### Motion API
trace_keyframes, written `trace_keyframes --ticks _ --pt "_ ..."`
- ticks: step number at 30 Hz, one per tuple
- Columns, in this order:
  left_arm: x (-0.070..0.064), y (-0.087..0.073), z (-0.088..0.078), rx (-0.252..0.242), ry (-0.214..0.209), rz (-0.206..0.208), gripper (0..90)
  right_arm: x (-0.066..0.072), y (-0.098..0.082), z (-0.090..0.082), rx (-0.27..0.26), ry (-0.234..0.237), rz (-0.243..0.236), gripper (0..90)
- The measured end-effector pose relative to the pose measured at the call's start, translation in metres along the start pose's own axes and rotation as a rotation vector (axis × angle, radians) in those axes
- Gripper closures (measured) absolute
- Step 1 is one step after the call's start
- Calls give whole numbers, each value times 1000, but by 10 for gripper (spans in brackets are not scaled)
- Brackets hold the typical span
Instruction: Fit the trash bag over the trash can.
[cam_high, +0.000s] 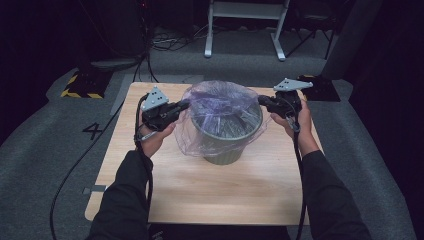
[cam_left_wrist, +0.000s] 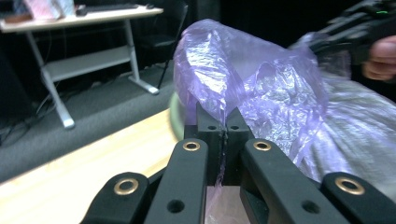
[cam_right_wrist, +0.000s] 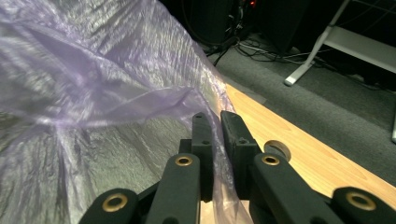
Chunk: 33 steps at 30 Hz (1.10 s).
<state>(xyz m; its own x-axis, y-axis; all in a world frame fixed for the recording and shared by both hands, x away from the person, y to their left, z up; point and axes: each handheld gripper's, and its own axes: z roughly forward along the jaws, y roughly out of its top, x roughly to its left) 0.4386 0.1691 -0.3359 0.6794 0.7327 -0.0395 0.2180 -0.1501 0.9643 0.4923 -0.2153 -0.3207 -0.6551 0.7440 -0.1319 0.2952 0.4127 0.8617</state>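
A grey-green ribbed bin (cam_high: 225, 145) stands upright at the middle of the wooden table (cam_high: 200, 190). A thin purple plastic bag (cam_high: 220, 97) is stretched across its mouth and hangs down its left side. My left gripper (cam_high: 186, 105) is at the bin's left rim, and in the left gripper view (cam_left_wrist: 226, 116) it is shut on a bunched edge of the bag (cam_left_wrist: 261, 88). At the right rim my right gripper (cam_high: 261, 100) also pinches the film; its jaws (cam_right_wrist: 215, 119) stand nearly together with the bag (cam_right_wrist: 93, 70) caught between them.
A white-framed desk (cam_high: 245, 20) stands on the grey carpet behind the table, with cables on the floor beside it. A stand base with yellow-black stripes (cam_high: 80, 87) sits off the table's far left corner. Bare wood lies in front of the bin.
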Motion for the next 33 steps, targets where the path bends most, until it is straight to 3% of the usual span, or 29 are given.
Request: trace_keyframes --ticks 9,12,17,24,30,33 --pt "17 -18 28 93 44 -40 890 -9 -10 6 28 -57 22 863" --pt "26 -24 34 98 40 -87 890 -14 -17 12 53 -58 45 865" --pt "35 -38 45 119 21 -132 890 -21 -29 19 62 -17 101 881" --pt "37 -48 59 150 21 -174 890 -16 -40 28 83 5 96 878" --pt "40 -47 65 150 41 -162 888 -13 -38 32 62 -36 73 878" --pt "43 -49 67 150 50 -168 888 -16 -38 30 -20 -23 97 873"
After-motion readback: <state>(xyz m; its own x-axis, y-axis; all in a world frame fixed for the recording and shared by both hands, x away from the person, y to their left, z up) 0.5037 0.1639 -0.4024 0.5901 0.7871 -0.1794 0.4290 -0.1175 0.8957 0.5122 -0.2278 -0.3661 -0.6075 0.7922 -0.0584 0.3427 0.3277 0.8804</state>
